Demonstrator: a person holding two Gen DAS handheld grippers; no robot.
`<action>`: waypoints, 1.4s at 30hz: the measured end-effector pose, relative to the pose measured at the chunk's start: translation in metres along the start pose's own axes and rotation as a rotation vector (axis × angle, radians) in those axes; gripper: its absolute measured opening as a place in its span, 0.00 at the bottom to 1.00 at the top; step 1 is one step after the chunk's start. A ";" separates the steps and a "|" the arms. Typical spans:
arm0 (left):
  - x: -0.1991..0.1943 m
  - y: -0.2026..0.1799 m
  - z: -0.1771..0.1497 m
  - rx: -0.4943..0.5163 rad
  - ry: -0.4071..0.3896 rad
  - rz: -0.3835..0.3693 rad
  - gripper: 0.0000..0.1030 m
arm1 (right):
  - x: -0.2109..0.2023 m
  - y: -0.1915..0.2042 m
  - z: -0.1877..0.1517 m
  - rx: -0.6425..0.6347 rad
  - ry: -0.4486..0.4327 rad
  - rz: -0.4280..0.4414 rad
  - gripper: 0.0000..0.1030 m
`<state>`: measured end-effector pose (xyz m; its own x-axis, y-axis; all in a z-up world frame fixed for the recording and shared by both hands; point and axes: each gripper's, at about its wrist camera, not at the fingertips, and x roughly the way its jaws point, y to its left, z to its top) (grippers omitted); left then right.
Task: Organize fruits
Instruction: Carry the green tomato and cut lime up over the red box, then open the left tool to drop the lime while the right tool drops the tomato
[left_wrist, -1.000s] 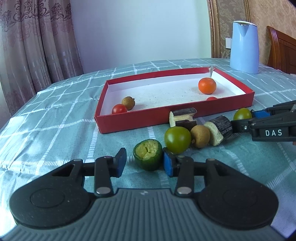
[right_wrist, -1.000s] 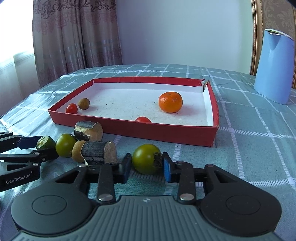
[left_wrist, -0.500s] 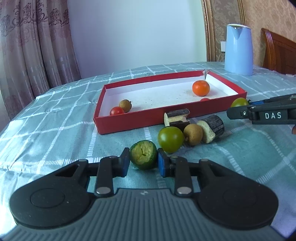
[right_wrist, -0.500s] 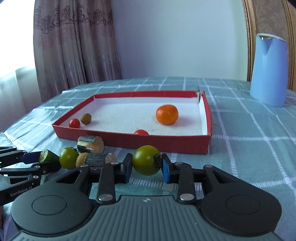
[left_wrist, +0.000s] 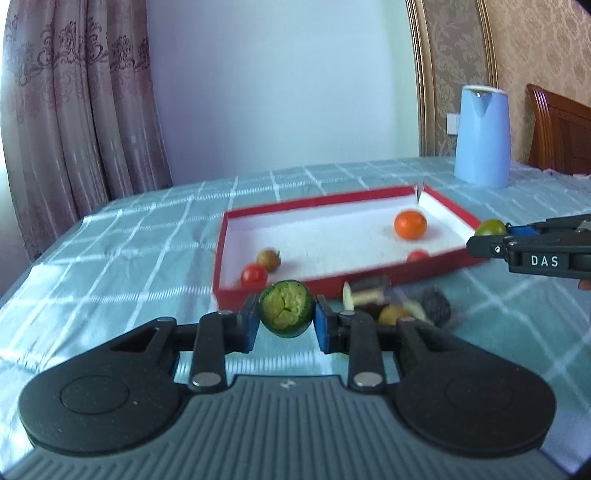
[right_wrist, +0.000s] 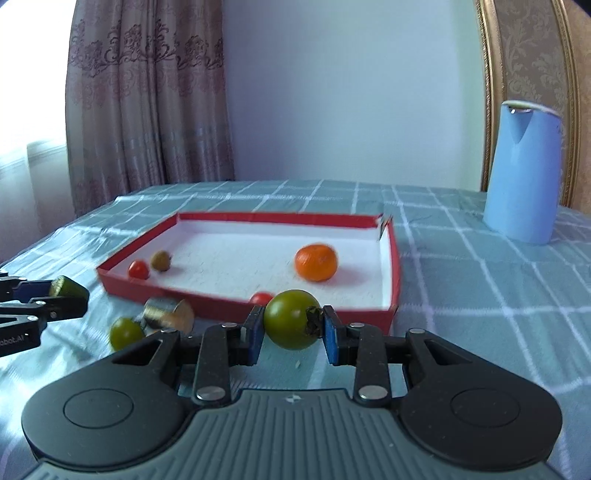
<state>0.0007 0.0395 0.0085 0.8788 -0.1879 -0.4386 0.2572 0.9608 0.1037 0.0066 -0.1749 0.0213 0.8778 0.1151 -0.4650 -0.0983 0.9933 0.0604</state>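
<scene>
Left view: counter (left_wrist: 110, 258) in green checked cloth, curtain (left_wrist: 74, 110) behind, red tray (left_wrist: 439, 266) sitting ahead | left tongs (left_wrist: 285, 319) are squeezing the cut green fruit (left_wrist: 286, 308) above the cloth || Right view: blue jug (right_wrist: 522, 173) standing far right | right tongs (right_wrist: 291, 326) are gripping the green tomato (right_wrist: 290, 319) just before the tray's near wall.

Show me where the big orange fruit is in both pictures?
Left wrist view: the orange fruit sits inside the red tray, right of middle, near the far right corner.
Right wrist view: the orange fruit is in the middle of the picture, inside the red tray towards its right wall.
Shared landmark: the blue jug stands behind the tray on the right.
</scene>
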 end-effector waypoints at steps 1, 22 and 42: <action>0.004 -0.001 0.005 -0.005 -0.004 -0.006 0.27 | 0.002 -0.002 0.005 0.002 -0.005 -0.008 0.31; 0.145 -0.008 0.053 -0.074 0.160 0.048 0.27 | 0.089 -0.028 0.034 0.020 0.150 -0.102 0.31; 0.159 0.001 0.050 -0.111 0.169 0.093 0.72 | 0.108 -0.034 0.034 0.052 0.188 -0.119 0.33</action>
<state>0.1605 0.0005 -0.0164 0.8143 -0.0690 -0.5763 0.1238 0.9907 0.0562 0.1210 -0.1963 -0.0013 0.7783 0.0013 -0.6278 0.0293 0.9988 0.0384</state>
